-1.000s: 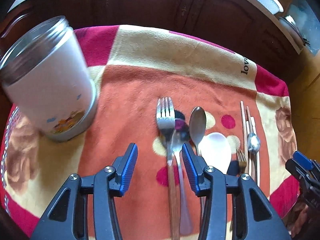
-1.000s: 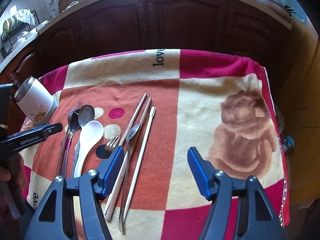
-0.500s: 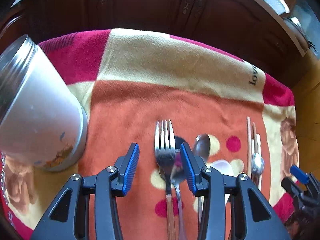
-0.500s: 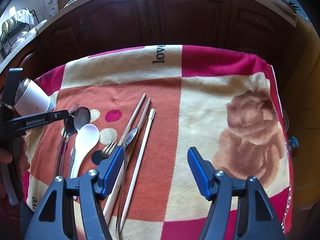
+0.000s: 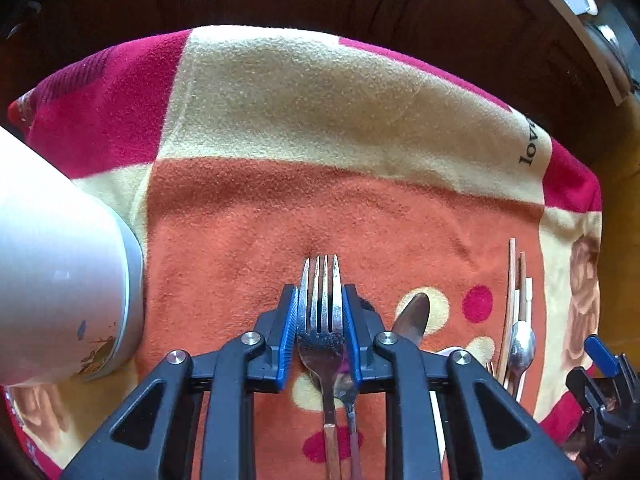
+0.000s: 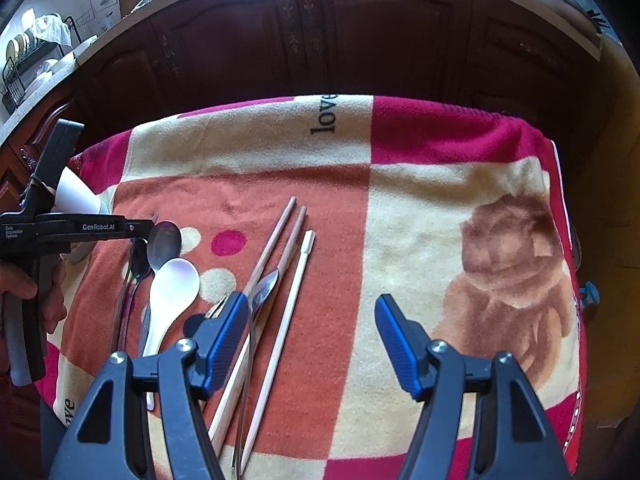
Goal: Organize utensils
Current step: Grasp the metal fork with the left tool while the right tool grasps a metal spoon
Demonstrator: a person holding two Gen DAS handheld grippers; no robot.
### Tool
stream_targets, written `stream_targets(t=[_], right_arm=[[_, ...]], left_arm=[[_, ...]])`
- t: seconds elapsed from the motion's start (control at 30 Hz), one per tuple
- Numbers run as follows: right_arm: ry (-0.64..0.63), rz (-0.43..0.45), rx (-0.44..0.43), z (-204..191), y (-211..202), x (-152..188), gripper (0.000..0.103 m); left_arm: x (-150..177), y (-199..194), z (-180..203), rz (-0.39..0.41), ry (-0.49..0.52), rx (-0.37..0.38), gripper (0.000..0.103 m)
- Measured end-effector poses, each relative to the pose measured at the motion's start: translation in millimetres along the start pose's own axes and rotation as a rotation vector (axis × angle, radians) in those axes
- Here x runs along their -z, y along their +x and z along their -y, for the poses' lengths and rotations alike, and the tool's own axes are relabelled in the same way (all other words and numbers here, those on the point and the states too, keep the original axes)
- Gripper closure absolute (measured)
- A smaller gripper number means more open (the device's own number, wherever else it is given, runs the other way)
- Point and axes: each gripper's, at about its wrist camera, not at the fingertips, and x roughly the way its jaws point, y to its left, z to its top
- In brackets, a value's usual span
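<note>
My left gripper (image 5: 320, 312) is shut on the head of a metal fork (image 5: 322, 320) with a wooden handle, lying on the blanket (image 5: 320, 120). A dark spoon (image 5: 346, 380) lies just under it, and a steel spoon (image 5: 412, 316) to its right. The white jar (image 5: 52, 272) stands close at the left. In the right wrist view, my right gripper (image 6: 312, 332) is open and empty above the blanket, with chopsticks (image 6: 276, 236), a small spoon (image 6: 264, 288), a white spoon (image 6: 172, 288) and a steel spoon (image 6: 164, 240) to its left. The left gripper (image 6: 136, 226) shows there too.
The patterned blanket (image 6: 440, 184) covers the whole table. Dark wooden cabinets (image 6: 360, 32) stand behind the far edge. A small fork (image 6: 216, 308) lies partly hidden behind my right gripper's left finger. The right half of the blanket holds nothing.
My left gripper moved forward and down over the fork and shut on its head. The jar now fills the left edge of its view. My right gripper stayed open and nearly still.
</note>
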Motion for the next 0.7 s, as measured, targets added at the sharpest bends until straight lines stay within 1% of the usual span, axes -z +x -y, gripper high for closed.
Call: stream_targets(t=[0.1, 0.27, 0.4, 0.47, 0.53, 0.57, 0.6, 0.67, 0.7], right_arm=[[-0.004, -0.008, -0.007, -2, 3, -2, 0.034], [-0.018, -0.011, -0.042, -13, 7, -10, 0.034], [-0.027, -0.036, -0.138, -31, 20, -20, 0.034], [-0.055, -0.059, -0.176, -46, 31, -25, 0.041], [-0.100, -0.073, -0.210, -62, 44, -32, 0.046], [-0.118, -0.079, -0.230, -68, 50, -35, 0.051], [-0.134, -0.089, -0.252, -74, 56, -39, 0.053], [-0.160, -0.115, -0.297, -85, 72, -47, 0.065], [-0.173, -0.119, -0.325, -89, 77, -50, 0.065]], left_arm=[[1, -4, -6, 0.008, -0.004, 0.018, 0.043], [7, -16, -22, 0.029, -0.026, 0.042, 0.043], [15, -37, -31, 0.059, -0.027, 0.058, 0.043], [16, -44, -34, 0.078, -0.019, 0.064, 0.043], [19, -56, -34, 0.097, -0.007, 0.073, 0.044], [20, -60, -36, 0.102, -0.006, 0.078, 0.043], [15, -61, -33, 0.102, -0.007, 0.083, 0.043], [17, -65, -37, 0.099, -0.012, 0.095, 0.044], [18, -66, -39, 0.098, -0.011, 0.099, 0.044]])
